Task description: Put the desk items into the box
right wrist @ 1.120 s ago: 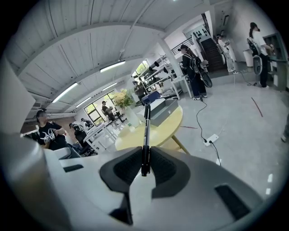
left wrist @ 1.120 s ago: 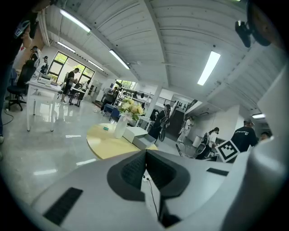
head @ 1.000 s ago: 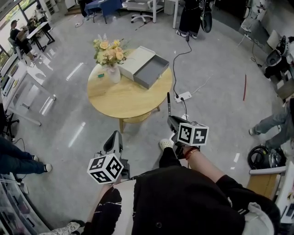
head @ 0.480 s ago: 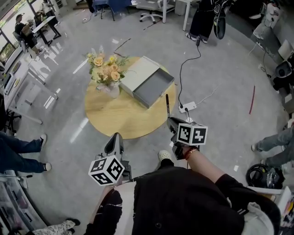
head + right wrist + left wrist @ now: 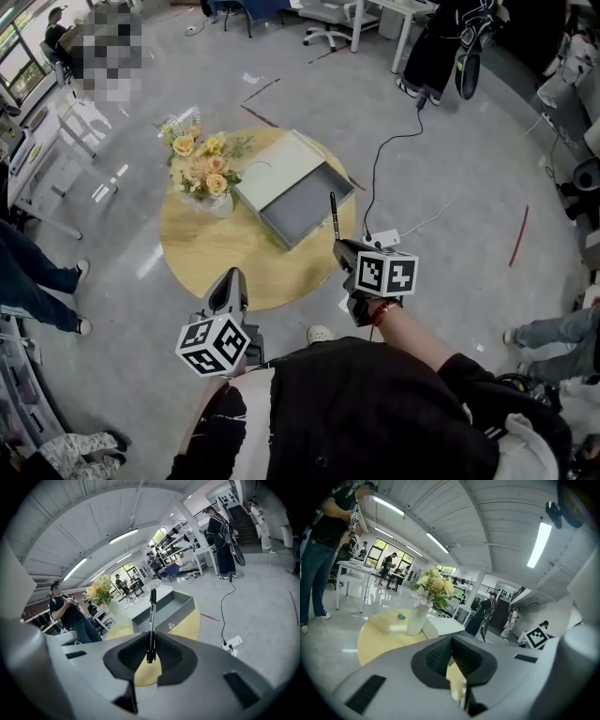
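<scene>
Black pen (image 5: 152,611) stands clamped in the right gripper's (image 5: 150,645) jaws; the left gripper's (image 5: 451,643) jaws are pressed together.

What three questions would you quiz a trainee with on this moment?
1. True or false: the right gripper grips a pen.
2. The box is: A) open, on the table; B) shut, on the table; C) open, on the floor.
3. In the head view, what stands on the table left of the box?
Key: 1 true; 2 A; 3 a vase of flowers.
</scene>
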`<state>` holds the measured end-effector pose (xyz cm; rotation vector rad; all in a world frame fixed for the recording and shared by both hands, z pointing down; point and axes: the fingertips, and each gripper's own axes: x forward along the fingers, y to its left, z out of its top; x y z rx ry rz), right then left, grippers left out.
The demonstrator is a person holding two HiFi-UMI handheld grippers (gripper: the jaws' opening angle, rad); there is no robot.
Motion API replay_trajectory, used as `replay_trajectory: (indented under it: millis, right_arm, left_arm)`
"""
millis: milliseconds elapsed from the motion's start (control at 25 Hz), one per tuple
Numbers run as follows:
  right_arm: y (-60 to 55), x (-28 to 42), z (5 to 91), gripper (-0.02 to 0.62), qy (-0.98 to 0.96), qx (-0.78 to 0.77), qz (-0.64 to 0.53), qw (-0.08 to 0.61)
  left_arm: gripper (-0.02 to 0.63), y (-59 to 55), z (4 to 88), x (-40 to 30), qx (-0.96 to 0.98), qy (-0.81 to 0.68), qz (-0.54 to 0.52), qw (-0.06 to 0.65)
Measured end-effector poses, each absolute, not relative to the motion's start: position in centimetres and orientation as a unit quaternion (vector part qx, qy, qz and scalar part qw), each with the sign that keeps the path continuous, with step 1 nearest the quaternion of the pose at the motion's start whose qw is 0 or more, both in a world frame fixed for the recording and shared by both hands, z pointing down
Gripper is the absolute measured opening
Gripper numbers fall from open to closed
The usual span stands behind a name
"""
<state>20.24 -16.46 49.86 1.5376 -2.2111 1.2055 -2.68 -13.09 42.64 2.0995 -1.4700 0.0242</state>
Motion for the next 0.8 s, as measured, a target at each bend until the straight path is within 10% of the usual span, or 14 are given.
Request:
replay_trajectory:
  millis: [800]
  right_arm:
    - [-20.7, 19.1, 53.5, 0.064, -0.772, 0.433, 0.436, 0.160]
  left_arm:
    - [0.009, -15.3, 44.0, -1.9, 0.735, -0.603, -0.001, 0.310]
